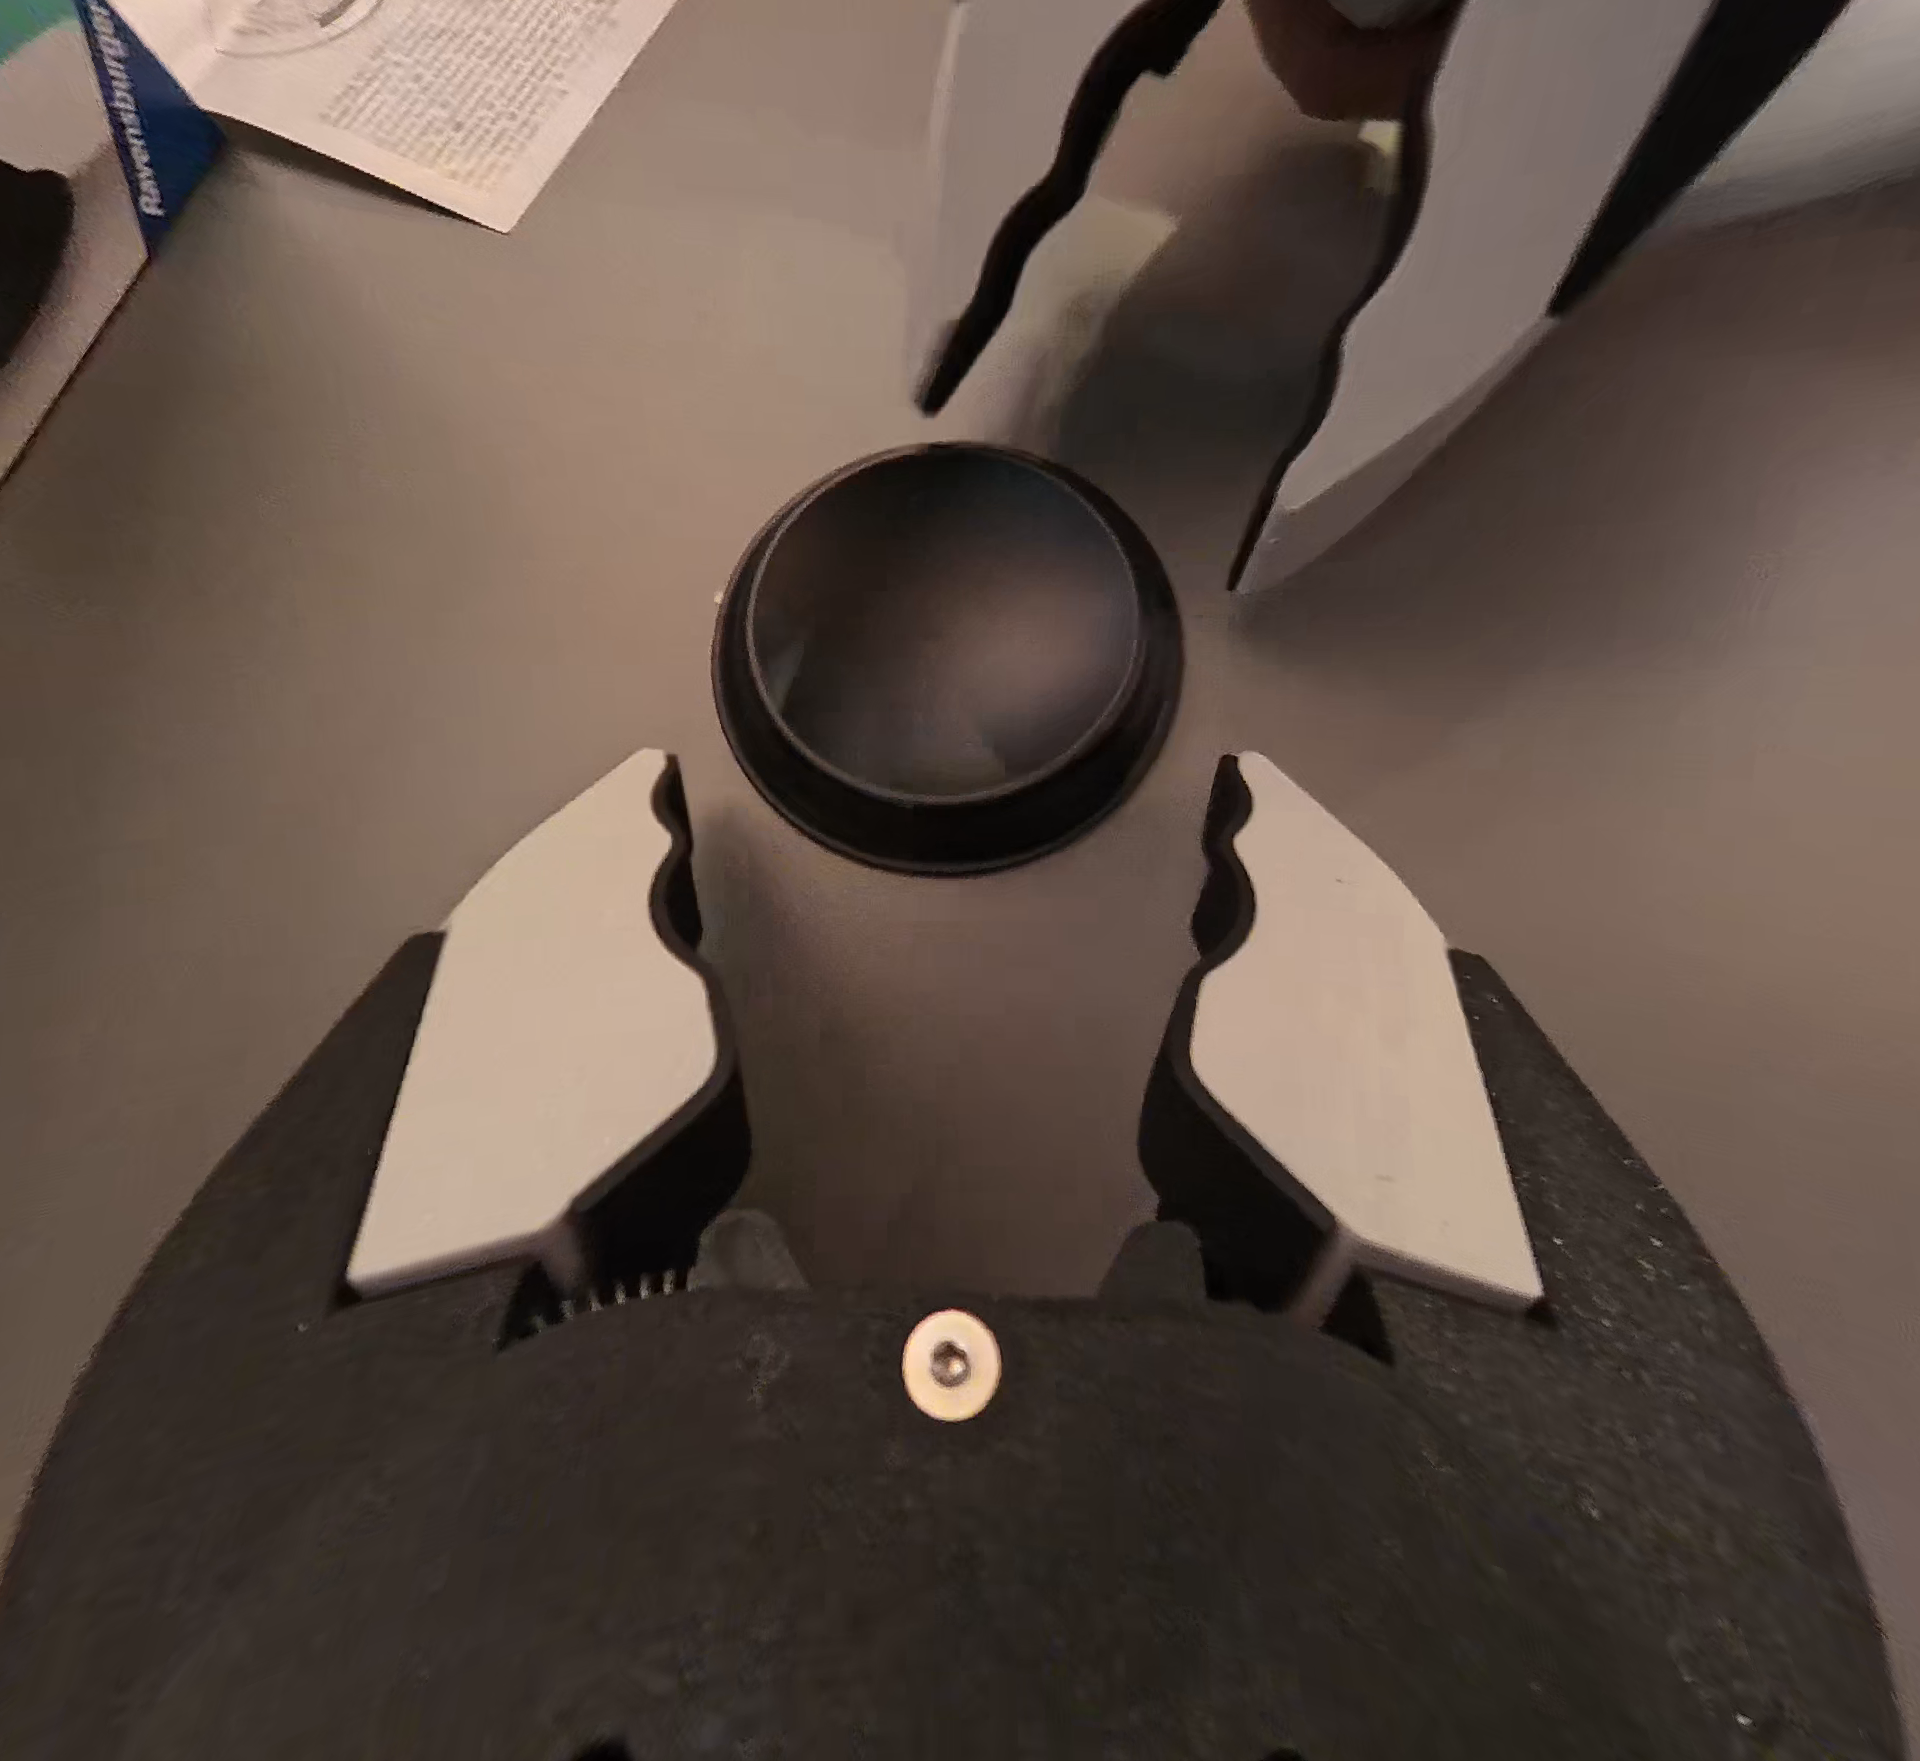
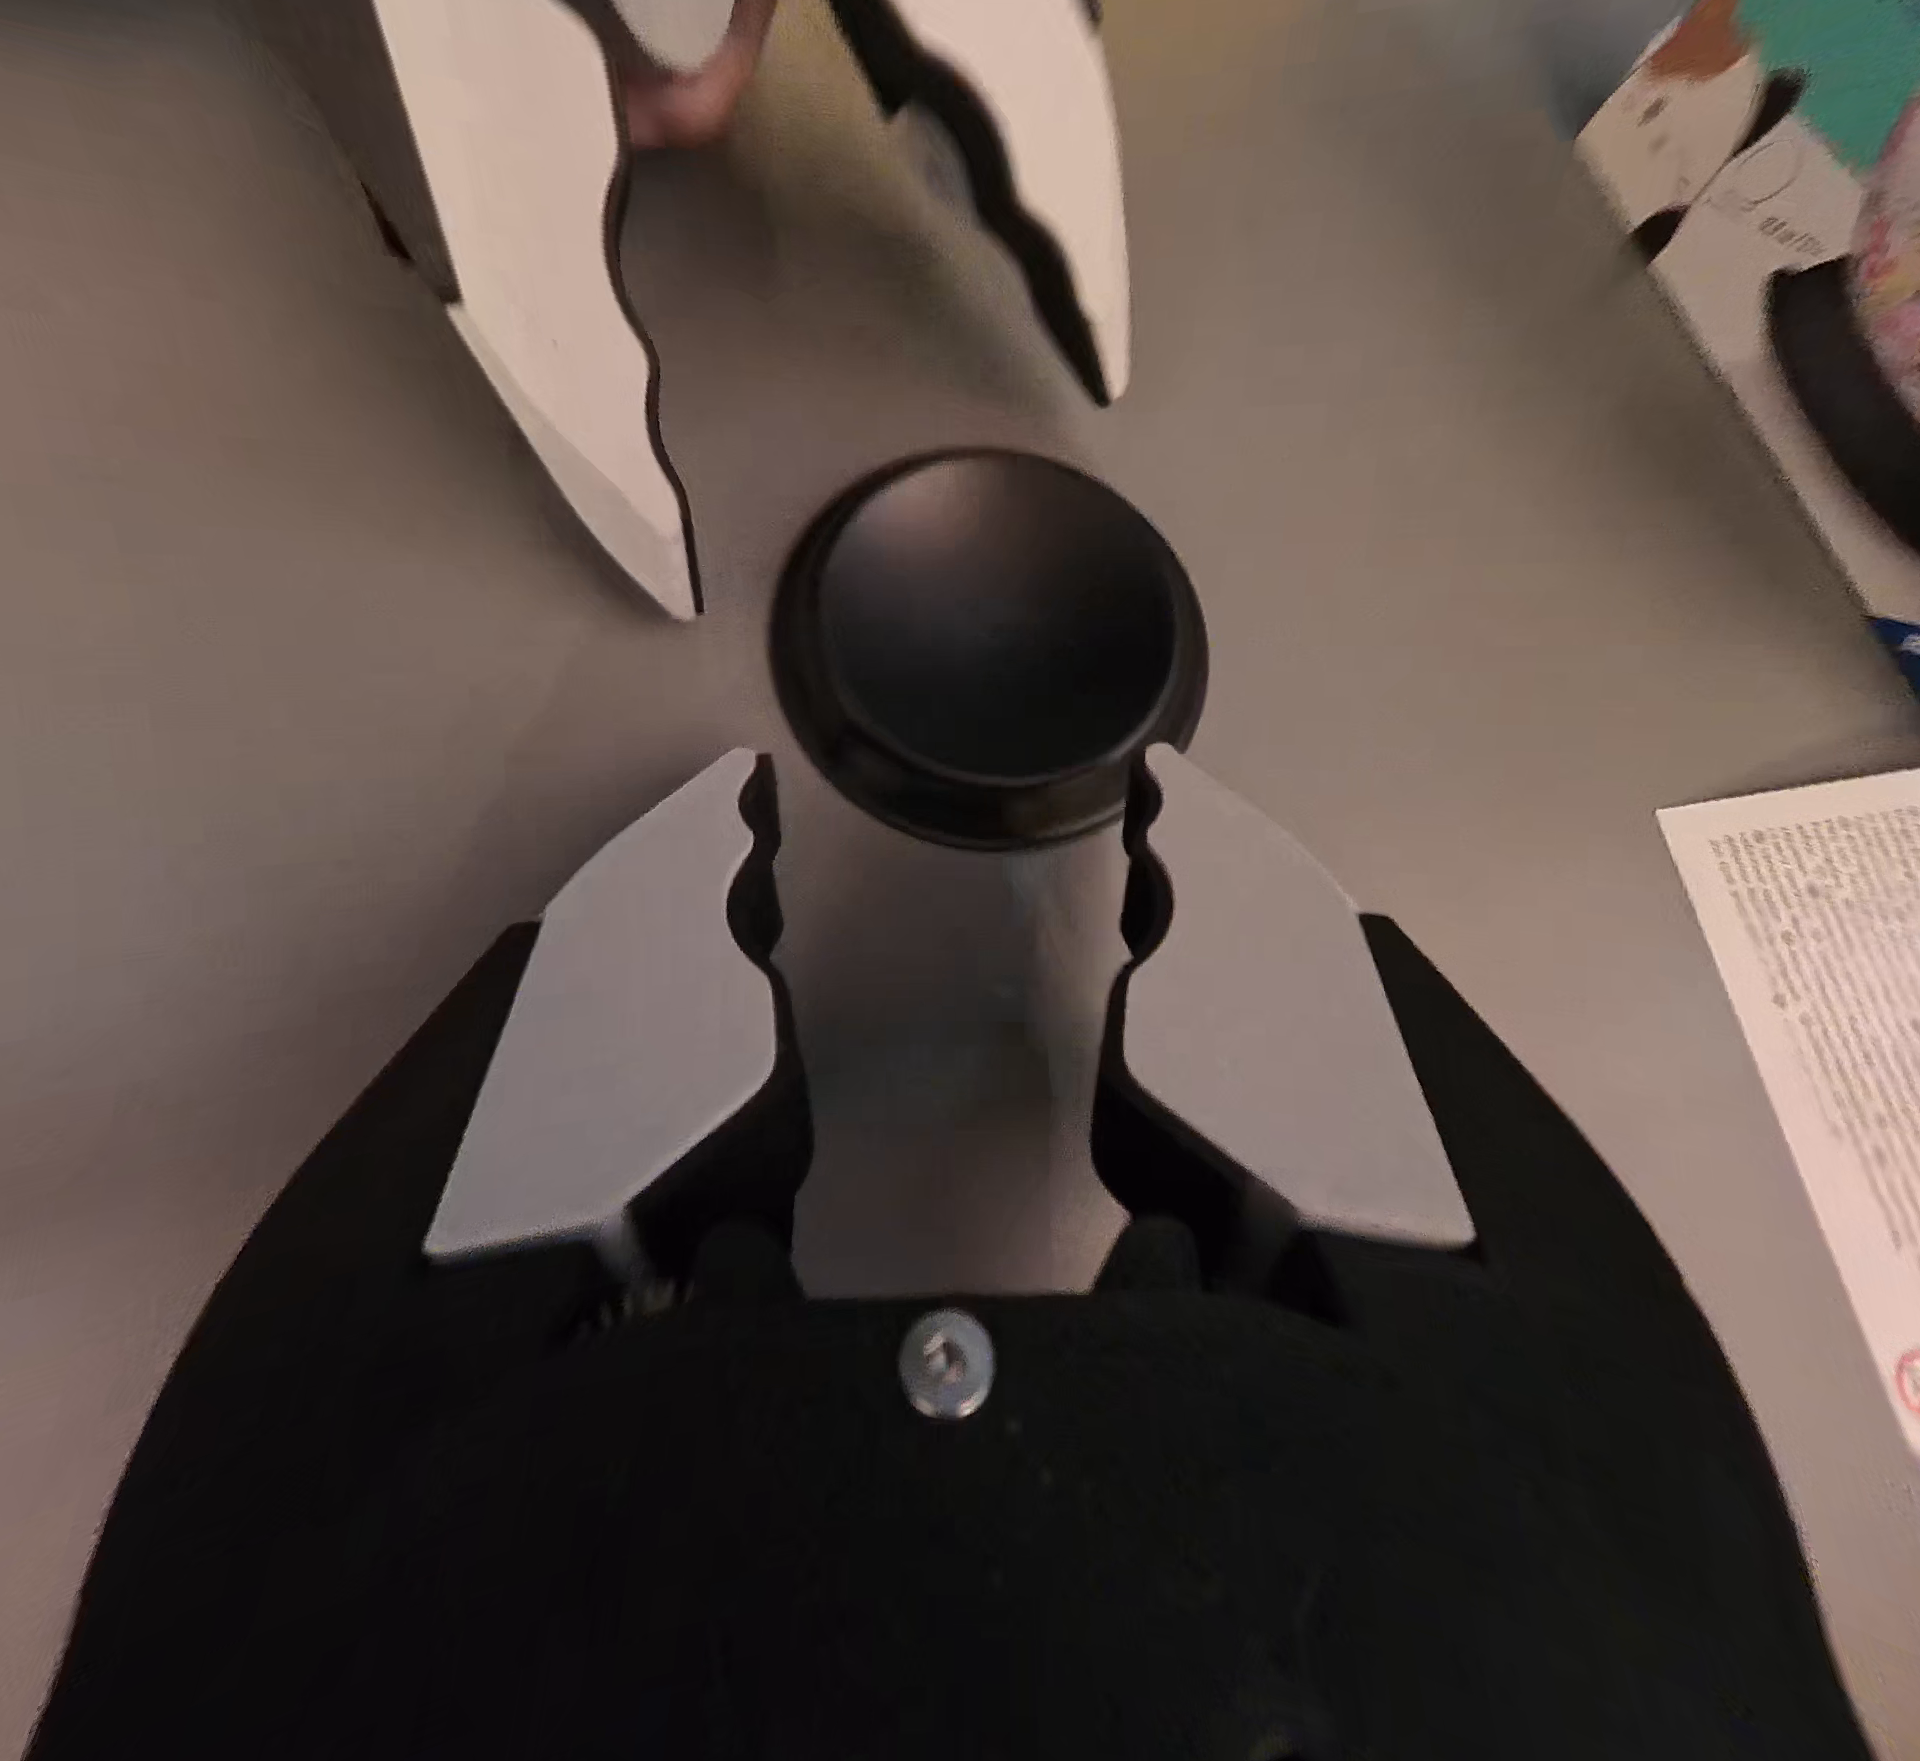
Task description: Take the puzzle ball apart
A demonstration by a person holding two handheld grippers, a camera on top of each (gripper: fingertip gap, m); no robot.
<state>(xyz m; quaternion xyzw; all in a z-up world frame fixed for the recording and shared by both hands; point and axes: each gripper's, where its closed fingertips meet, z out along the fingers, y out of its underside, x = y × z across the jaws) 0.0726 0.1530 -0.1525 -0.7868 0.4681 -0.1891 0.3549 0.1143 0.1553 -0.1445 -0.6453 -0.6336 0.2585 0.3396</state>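
On the left of the left wrist view, a blue-edged cardboard box [image 1: 156, 163] lies at the border of the grey tabletop [image 1: 416, 568] with a folded white printed paper leaflet [image 1: 395, 18] just beside it. Centre frame sits a round black glossy plastic stand with a flared base and a shallow dished top [image 1: 945, 662]; nothing rests on it in either view. No assembled puzzle ball shows here, so this dish looks to be the part of the set now in hand. The left gripper [image 1: 951, 761] is spread wide and holds nothing, its white tips apart on either side of the stand's near rim. The right gripper [image 1: 1086, 496] comes in from the far right, also spread and empty, its tips just beyond the stand.

From the right wrist view the stand [image 2: 987, 651] lies just ahead of the right gripper [image 2: 951, 755], whose right tip is very near or touching the base edge; which, I cannot tell. The left gripper [image 2: 899, 506] faces it across the stand. The colourful box [image 2: 1787, 80] and the leaflet [image 2: 1808, 1036] lie at right.

To do this step well, I would centre one gripper on the flared base, close low on the rim where the glossy wall will not slip, and keep the other clear to avoid a clash.
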